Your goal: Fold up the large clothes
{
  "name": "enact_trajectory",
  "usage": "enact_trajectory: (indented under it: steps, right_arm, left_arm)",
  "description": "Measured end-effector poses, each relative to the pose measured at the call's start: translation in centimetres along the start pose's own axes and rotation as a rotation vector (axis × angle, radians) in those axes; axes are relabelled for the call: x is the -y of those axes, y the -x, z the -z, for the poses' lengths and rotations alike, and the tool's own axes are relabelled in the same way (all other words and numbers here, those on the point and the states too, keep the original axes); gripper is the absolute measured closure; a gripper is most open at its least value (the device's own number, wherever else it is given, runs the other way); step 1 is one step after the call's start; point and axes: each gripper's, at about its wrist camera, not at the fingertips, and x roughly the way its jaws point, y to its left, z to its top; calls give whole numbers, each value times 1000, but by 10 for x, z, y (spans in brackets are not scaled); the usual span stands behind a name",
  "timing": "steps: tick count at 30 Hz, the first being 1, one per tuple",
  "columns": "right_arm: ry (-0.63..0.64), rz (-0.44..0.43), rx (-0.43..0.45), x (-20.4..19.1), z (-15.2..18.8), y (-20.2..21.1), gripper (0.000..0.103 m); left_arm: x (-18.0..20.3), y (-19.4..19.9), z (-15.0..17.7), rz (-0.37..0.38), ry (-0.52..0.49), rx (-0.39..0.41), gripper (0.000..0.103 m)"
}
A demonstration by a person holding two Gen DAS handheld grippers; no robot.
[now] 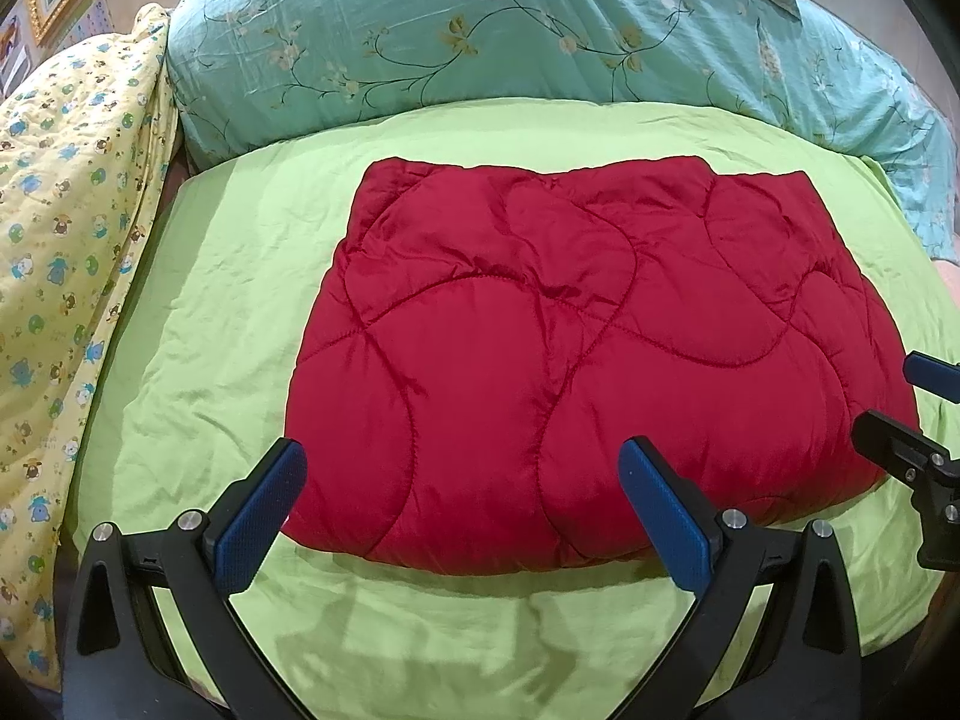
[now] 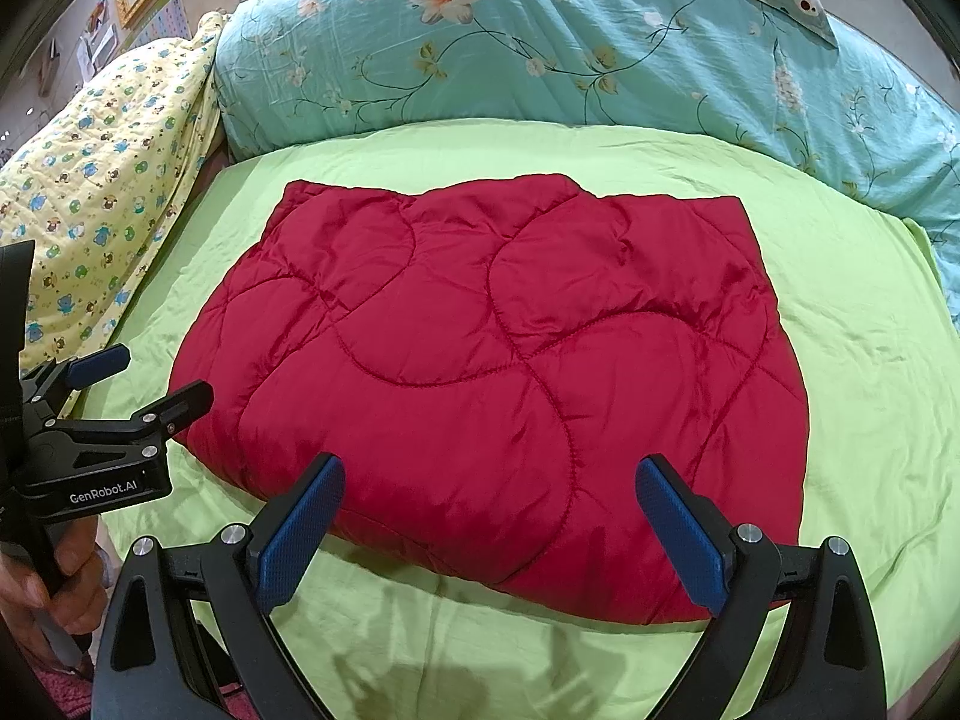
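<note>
Both grippers, left (image 1: 462, 510) and right (image 2: 489, 531), are hovering spread wide, gripping nothing, over the folded red quilted garment (image 1: 570, 348) lying on the green sheet (image 1: 240, 276); pinching only 1 slippery layer risks unfolding it.

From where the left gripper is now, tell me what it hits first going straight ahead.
Likely the red quilt: the open left gripper points at its near edge, with nothing between. Depth is unclear.

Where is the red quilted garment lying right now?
The red quilted garment lies folded on the green sheet, central in both wrist views, before the teal floral duvet.
</note>
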Motion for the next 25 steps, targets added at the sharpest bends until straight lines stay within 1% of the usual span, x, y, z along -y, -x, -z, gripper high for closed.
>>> enact_trajectory:
  steps: [21,25]
  right_arm:
    - [-17,3,6,7,1,-1,5]
    - [-29,9,5,11,0,-3,5]
  left_arm:
    - [1,2,-1,-2,0,4,0]
    - [-4,-1,-4,-3,18,-6,0]
